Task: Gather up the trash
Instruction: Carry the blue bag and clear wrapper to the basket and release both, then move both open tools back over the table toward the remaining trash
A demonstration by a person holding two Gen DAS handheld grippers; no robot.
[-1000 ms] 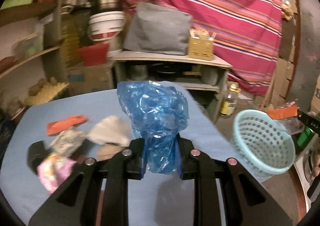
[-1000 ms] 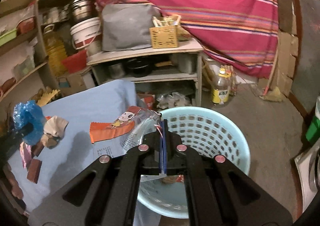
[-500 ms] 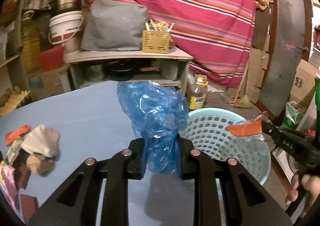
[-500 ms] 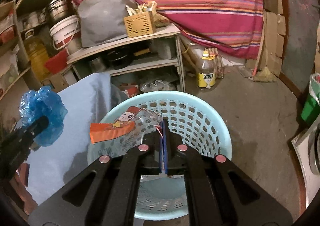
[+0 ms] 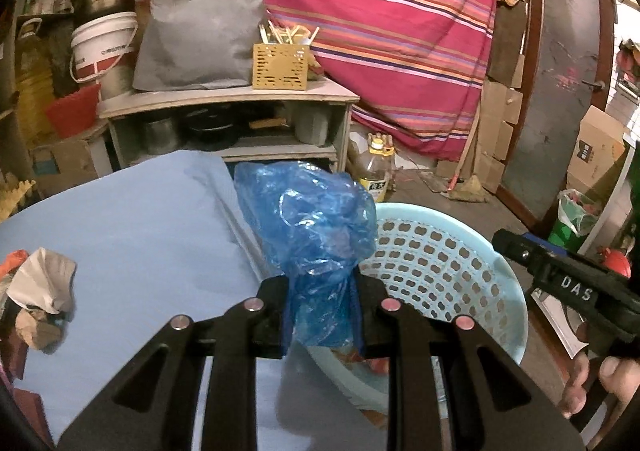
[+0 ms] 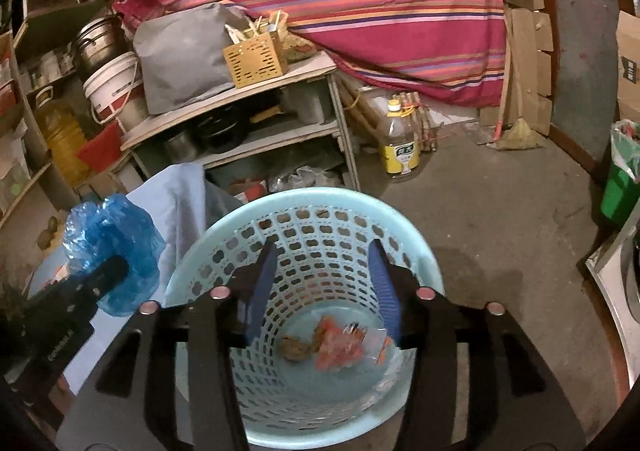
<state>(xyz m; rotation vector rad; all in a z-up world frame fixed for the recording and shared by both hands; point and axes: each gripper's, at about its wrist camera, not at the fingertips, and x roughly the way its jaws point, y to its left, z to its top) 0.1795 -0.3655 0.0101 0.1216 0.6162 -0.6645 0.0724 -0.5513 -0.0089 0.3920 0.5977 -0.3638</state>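
Dropped the wrapper (image 6: 344, 347) into basket (image 6: 304, 203); right gripper (image 6: 324, 287) released. Left gripper (image 5: 324, 315) clenched on light, soft, crinkly blue bag (image 5: 308, 219), pinched at neck.

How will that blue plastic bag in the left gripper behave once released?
The blue plastic bag looks thin and crumpled, so probably very light and floppy. Released from the left gripper, it may drift rather than drop straight, perhaps missing the laundry basket.

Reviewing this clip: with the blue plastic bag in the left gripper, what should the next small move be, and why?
Probably carry the left gripper a little further right over the basket, then open it. It is shut on the blue plastic bag, which sits at the rim's edge rather than above the middle. The right gripper is open above the basket, with an orange wrapper lying at the bottom.
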